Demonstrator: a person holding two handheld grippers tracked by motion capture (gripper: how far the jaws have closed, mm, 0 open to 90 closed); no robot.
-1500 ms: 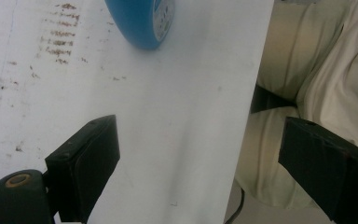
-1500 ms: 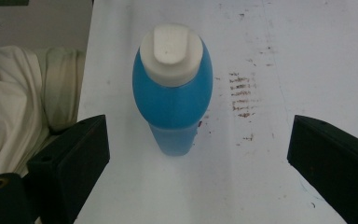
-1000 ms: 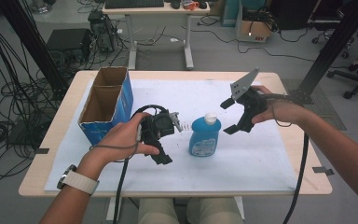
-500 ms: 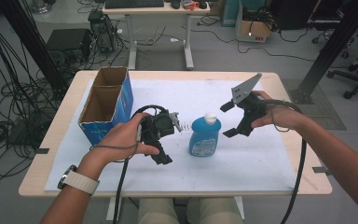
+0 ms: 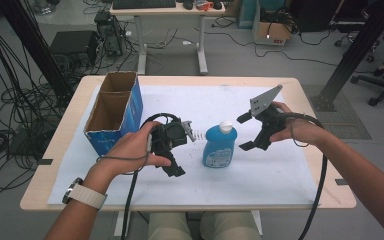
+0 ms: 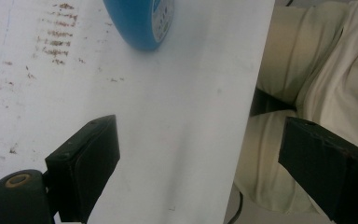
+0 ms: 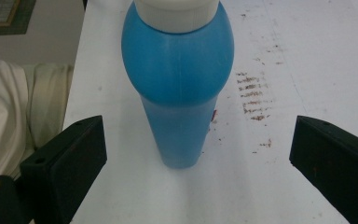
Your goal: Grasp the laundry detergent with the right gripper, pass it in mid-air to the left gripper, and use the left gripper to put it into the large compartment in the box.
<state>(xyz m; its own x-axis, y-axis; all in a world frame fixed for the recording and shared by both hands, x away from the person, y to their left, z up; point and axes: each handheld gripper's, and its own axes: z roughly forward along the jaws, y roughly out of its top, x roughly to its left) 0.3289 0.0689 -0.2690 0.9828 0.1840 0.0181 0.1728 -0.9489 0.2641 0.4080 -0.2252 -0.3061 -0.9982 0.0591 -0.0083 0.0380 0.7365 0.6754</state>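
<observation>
My right gripper (image 7: pixel 196 163) was spread wide w/ the upright blue plastic bottle w/ white cap (image 5: pixel 220 145) lined up betw. its jaws, untouched, mid-table on the white sheet (image 5: pixel 260 170), prob. for a side grab. Left gripper (image 6: pixel 205 172) was open too, empty, parked beside it.

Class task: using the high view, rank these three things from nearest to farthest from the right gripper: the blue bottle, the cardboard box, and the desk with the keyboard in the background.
Measured from the right gripper, in the high view:
1. Blue bottle: just to its left, mid-table, upright.
2. Cardboard box: at the table's left side, beyond the left gripper.
3. Desk with the keyboard: off the table, at the back of the room.
</observation>
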